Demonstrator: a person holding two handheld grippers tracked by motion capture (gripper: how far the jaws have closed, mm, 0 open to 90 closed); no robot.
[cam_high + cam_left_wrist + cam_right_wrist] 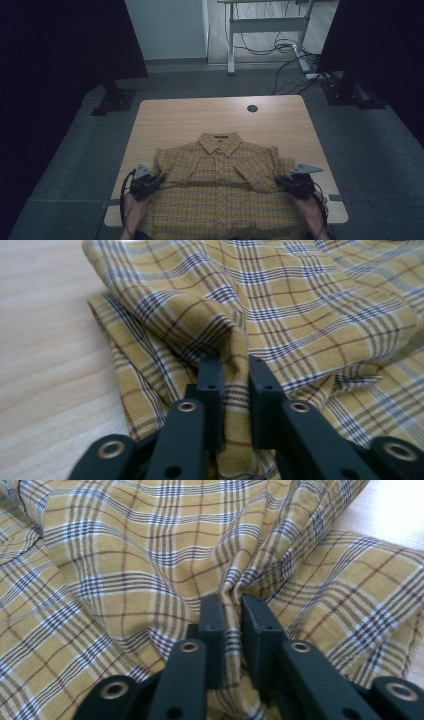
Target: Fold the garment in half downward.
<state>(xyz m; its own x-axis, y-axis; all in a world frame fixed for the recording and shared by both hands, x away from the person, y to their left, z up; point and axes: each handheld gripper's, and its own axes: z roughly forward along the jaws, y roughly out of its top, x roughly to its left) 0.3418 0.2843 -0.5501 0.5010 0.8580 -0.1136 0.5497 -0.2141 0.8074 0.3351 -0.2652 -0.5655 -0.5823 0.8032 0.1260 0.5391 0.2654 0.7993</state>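
- I count one yellow plaid shirt [220, 187] on the table [170, 117].
- My left gripper [234, 371] and right gripper [230, 607], both held low, each pinch a shirt fold.

I can read no text, label, brand, number or sign here. The dark tab inside the collar of the yellow plaid button-up shirt [220, 170] is too small for me to make out any lettering.

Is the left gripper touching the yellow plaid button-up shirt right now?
Touching. In the left gripper view, a ridge of the yellow plaid shirt stands pinched between the two black jaws of the left gripper, with cloth against both.
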